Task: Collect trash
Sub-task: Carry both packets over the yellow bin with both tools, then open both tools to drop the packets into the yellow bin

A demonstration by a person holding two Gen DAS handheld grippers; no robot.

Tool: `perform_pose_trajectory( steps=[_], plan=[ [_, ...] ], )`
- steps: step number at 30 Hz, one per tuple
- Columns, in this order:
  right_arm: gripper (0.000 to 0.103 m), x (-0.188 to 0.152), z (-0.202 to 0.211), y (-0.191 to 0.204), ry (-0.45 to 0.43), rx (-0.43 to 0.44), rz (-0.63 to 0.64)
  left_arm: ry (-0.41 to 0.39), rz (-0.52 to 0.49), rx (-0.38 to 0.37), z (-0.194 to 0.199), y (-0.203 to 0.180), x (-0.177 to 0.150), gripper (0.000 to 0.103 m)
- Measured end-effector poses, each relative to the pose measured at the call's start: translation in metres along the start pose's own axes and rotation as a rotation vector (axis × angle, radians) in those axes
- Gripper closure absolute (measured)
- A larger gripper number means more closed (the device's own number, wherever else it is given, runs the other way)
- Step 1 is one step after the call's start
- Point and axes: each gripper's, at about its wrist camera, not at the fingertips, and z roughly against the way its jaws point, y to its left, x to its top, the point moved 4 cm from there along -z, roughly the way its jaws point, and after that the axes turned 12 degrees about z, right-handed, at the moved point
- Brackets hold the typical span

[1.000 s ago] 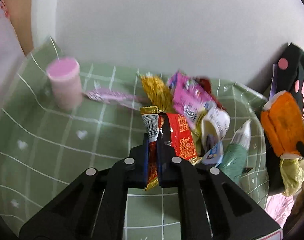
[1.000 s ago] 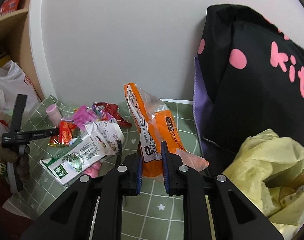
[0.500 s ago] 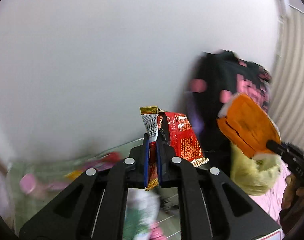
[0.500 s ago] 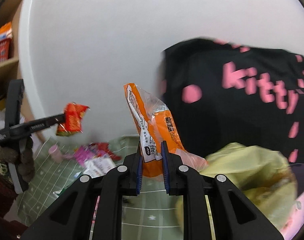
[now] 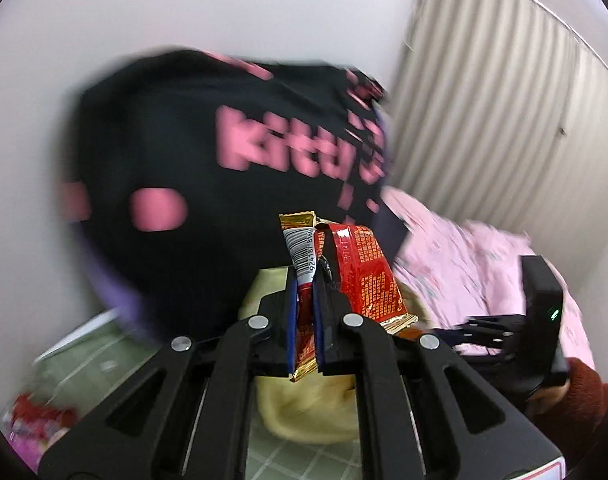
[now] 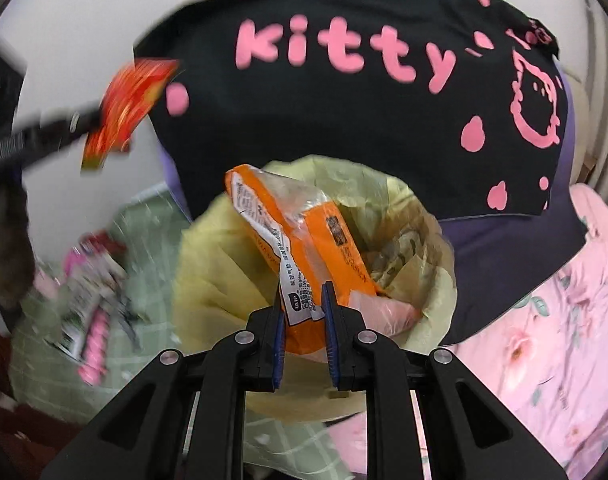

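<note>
Both grippers have swung away from the green checked cloth [image 6: 144, 224], where they stood over the litter a second ago, and now hang by the yellow bag [image 6: 404, 216] in front of the black bag [image 6: 344, 120] with pink lettering. The left gripper [image 5: 304, 300] has its blue pads pressed nearly together on the red wrapper [image 5: 360, 272], pinching it by its gold-edged seam so that the barcode end stands up above the fingertips; the yellow bag shows directly beneath and behind it. The right gripper [image 6: 302, 308] is narrowly parted, clamped on the lower end of the orange packet [image 6: 300, 232], which juts up and to the left over the open mouth of the yellow bag. From the right wrist view the red wrapper appears at upper left, blurred, against the white wall. The remaining wrappers [image 6: 96, 292] lie on the green cloth at lower left, too smeared to tell apart. Pink floral bedding [image 6: 552, 320] fills the right side.
</note>
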Motion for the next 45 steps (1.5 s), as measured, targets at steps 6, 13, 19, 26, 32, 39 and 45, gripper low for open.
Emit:
perform_pose_trajectory(
  steps=[6, 13, 19, 26, 32, 39, 45],
  plan=[
    [0.087, 0.001, -0.013, -0.006, 0.0, -0.01, 0.05, 0.218, -0.092, 0.089, -0.101, -0.009, -0.033, 0.097],
    [0.087, 0.003, -0.035, -0.017, 0.029, 0.001, 0.052, 0.308, -0.145, 0.163, -0.13, 0.005, -0.067, 0.097],
    [0.087, 0.004, -0.04, -0.013, 0.042, 0.021, 0.084, 0.321, -0.136, 0.187, -0.13, 0.014, -0.075, 0.097],
    [0.087, -0.011, -0.028, -0.008, 0.013, 0.013, 0.102, 0.318, -0.094, 0.153, -0.127, 0.018, -0.074, 0.097],
    [0.085, -0.017, -0.021, 0.0, 0.005, -0.022, 0.101, 0.318, -0.055, 0.128, -0.133, 0.023, -0.071, 0.097],
    [0.064, -0.024, 0.001, 0.014, -0.04, -0.052, 0.13, 0.317, 0.045, -0.028, -0.102, 0.03, -0.067, 0.077],
    [0.059, -0.018, 0.019, 0.022, -0.096, -0.055, 0.104, 0.233, 0.12, -0.048, -0.05, 0.046, -0.064, 0.059]
  ],
)
